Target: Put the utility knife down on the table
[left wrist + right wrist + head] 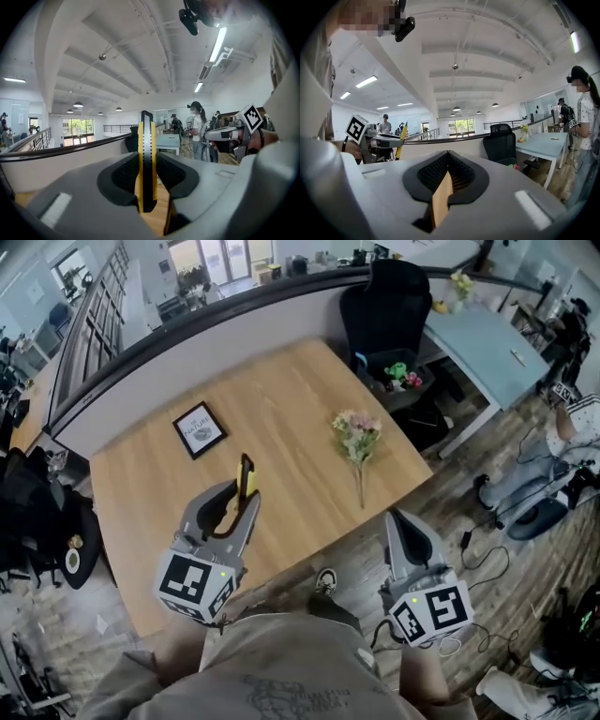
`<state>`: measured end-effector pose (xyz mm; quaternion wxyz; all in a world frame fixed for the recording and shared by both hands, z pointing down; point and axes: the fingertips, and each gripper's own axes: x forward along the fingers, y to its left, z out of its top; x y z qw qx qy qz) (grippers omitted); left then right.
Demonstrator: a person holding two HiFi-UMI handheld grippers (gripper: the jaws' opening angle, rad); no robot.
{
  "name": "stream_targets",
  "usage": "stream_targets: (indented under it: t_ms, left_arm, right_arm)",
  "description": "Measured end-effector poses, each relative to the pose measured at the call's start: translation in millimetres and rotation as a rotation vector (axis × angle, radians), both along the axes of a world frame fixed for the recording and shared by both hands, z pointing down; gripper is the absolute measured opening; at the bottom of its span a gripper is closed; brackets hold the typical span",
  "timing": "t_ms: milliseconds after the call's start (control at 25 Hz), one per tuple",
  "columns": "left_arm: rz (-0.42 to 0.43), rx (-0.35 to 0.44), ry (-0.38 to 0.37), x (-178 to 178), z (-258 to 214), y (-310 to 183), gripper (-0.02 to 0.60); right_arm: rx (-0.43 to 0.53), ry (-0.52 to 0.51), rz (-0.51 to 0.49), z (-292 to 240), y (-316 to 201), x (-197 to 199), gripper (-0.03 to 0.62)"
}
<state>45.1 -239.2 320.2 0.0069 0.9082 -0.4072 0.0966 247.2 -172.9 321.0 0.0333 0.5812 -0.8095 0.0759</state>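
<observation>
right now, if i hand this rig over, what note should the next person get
Left tool: shut on the utility knife, held upright above the near part of the wooden table.
Right tool: shut, empty, off the table's near edge, above the floor.
On the table: a framed picture and a flower bunch.
Done: knife gripped.
Left: lay it on bare tabletop, likely between frame and flowers, then open.

Open-plan office, wooden desk [281, 418], black swivel chair [384, 301], ceiling strip lights [218, 44]
</observation>
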Motion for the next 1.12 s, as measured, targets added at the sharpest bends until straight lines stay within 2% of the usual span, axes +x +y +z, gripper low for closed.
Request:
stream_targets:
  t_ms: [160,480,800,1120]
  left_arm:
    - [-0.055,-0.033,-0.004,29.0,8.5,-12.4,0.11]
    - [-0.092,-0.009,-0.019,68.4,3.4,-28.4,0.11]
    - [-0.104,0.002,-0.038,73.1,1.0,-40.8,0.11]
    - [-0.113,-0.018,-0.027,52.3,2.1,-49.3,0.11]
  right_arm:
    - [-0.009,-0.005,-0.05,2.6,-21.8,31.1,0.011]
    - [-0.028,0.007,-0.108,15.1,-44.6,67.9,0.009]
    - [-0.028,0.007,-0.125,18.9,-62.1,71.2,0.01]
    - [-0.053,0.009,-0.126,20.3,-72.4,54.7,0.01]
